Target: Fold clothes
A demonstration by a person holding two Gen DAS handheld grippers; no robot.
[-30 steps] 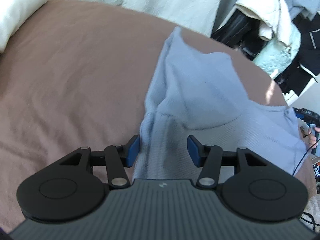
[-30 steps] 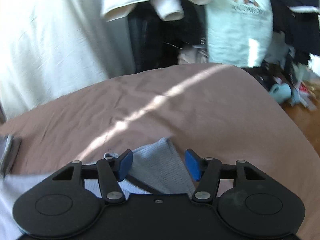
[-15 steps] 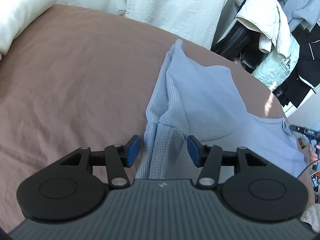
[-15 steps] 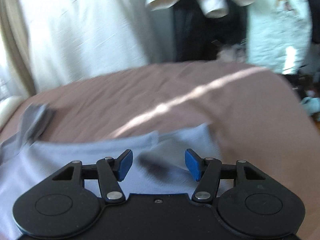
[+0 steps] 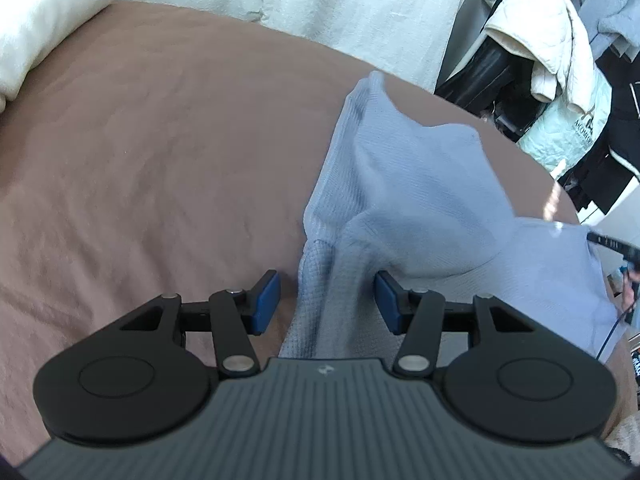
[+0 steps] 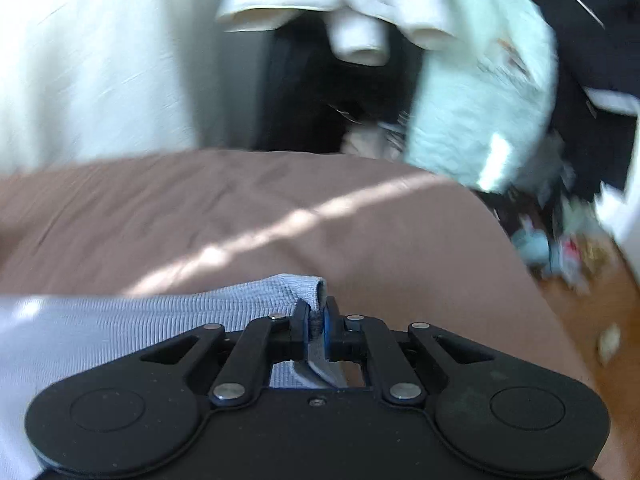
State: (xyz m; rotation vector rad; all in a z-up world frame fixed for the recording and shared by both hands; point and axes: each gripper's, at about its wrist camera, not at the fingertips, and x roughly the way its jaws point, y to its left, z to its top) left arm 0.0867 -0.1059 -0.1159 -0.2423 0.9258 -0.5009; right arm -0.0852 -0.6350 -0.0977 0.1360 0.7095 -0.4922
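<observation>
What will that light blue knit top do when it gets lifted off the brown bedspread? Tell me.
The light blue knit top will probably sag and drape: it already lies in soft creases. It looks thin and light for its size. The right tongs are closing on a bunched corner, so it should hold there, though the ribbed knit may stretch. The left tongs stand open around a ridge.

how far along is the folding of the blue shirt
Early stage. Done: the blue shirt lies on the brown bedsheet, bunched and creased, with no neat fold showing. In hand: the right gripper is closing, a corner of the shirt pinched between its pads; the left gripper is open, shirt fabric lying between its fingers but not clamped. Left: gripping with the left, then all the folding.
</observation>
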